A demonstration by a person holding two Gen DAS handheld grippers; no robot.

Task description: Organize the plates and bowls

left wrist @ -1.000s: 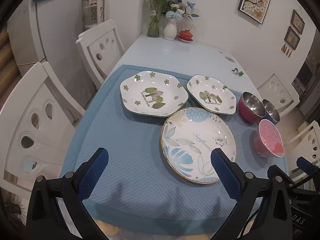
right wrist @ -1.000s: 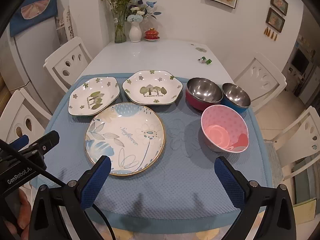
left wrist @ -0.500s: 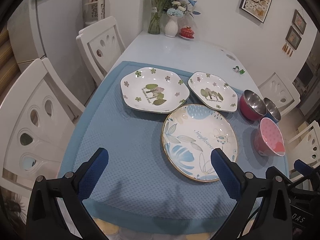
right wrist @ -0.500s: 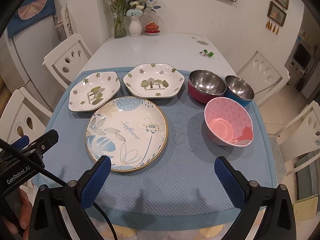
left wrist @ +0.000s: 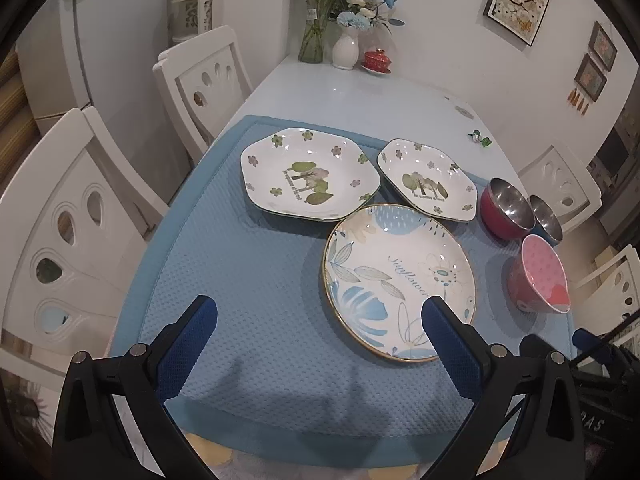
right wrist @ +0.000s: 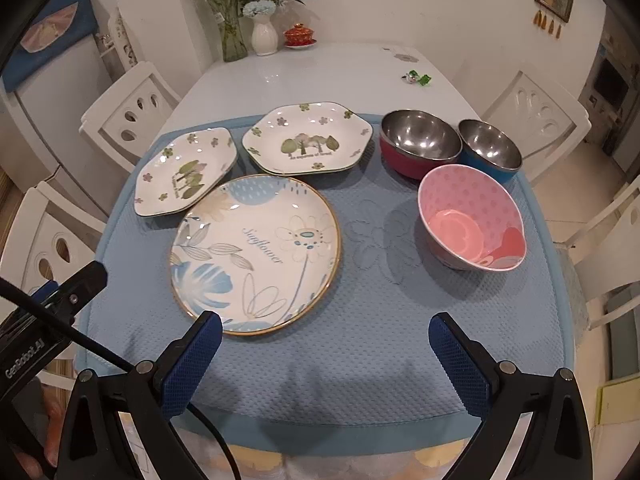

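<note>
Both grippers, left gripper (left wrist: 318, 322) and right gripper (right wrist: 325, 338), hang near with fingers apart, empty, ready to stack plates left, bowls right.

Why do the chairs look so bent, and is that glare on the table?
Left wrist view: the fisheye lens bows the white chair near the edge, and the corners go black. Right wrist view: overhead light glares off the glossy white table and the steel-lined red bowl; everything stays sharp.
</note>
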